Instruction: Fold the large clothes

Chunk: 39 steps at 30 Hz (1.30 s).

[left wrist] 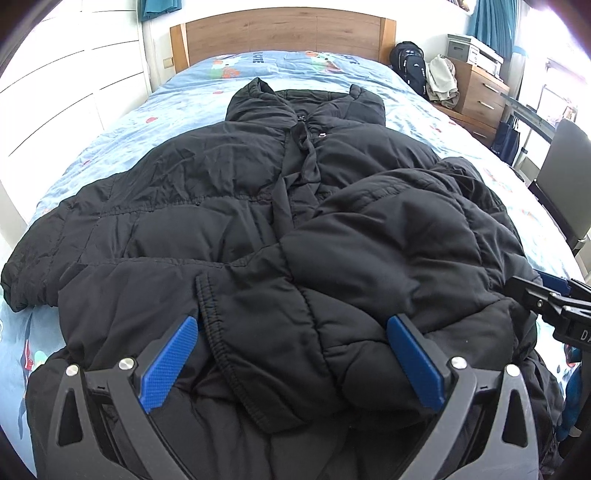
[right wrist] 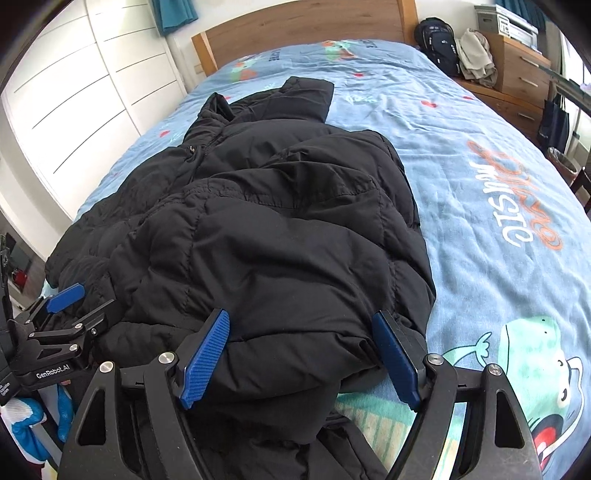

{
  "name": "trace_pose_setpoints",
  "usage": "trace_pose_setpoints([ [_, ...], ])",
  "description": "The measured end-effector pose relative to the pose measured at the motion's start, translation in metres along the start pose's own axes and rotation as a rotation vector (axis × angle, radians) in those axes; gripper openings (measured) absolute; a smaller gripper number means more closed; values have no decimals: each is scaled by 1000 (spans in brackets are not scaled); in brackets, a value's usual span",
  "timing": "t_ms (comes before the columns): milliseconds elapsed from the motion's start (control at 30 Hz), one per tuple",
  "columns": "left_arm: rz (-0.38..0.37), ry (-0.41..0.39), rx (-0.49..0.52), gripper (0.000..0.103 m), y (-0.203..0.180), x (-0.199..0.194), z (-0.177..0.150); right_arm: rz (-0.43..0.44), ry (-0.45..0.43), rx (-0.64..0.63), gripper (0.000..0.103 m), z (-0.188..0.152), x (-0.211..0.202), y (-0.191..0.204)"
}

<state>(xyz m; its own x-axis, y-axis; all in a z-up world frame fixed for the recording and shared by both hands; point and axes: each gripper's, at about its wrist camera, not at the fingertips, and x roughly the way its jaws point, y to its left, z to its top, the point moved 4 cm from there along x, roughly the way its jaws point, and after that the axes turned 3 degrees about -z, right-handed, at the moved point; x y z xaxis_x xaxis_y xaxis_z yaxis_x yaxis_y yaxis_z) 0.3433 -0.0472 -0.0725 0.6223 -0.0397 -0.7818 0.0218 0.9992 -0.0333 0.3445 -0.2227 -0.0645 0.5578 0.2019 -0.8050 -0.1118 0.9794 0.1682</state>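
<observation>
Left gripper (left wrist: 291,325) jaws spread wide, blue ribbed pads (left wrist: 168,363) at lower frame either side of an elastic-edged hem fold of the black quilted puffer coat (left wrist: 258,206), nothing pinched. Right gripper (right wrist: 301,334) jaws likewise spread, blue pads straddling the coat's bunched lower edge at bottom centre, pads look clear of the fabric. Coat lies lengthwise on the light blue cartoon-print bedsheet (right wrist: 480,177), collar toward the top of frame, one side folded over the middle, a sleeve out to the left in the left wrist view. Wooden headboard (left wrist: 284,31) at top, white slatted wardrobe doors (right wrist: 74,92) upper left. Upper right: black backpack (left wrist: 408,64), beige cloth heap (left wrist: 441,79), wooden drawer unit (left wrist: 480,92) with a white printer (left wrist: 474,51) on top. Teal curtain (left wrist: 491,26) at far upper right.
</observation>
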Motion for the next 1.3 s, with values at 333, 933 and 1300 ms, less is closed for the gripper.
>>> trace_pose_setpoints([
  [333,9,-19,-13,103,14,-26,-3,-31,16,15,79,-16,-18,4],
  [933,-1,-74,-148,103,141,-127,-40,-32,-35,36,79,-66,-114,59],
  [1300,151,-35,-368,103,348,-114,-72,-77,-85,30,79,-85,-171,76],
])
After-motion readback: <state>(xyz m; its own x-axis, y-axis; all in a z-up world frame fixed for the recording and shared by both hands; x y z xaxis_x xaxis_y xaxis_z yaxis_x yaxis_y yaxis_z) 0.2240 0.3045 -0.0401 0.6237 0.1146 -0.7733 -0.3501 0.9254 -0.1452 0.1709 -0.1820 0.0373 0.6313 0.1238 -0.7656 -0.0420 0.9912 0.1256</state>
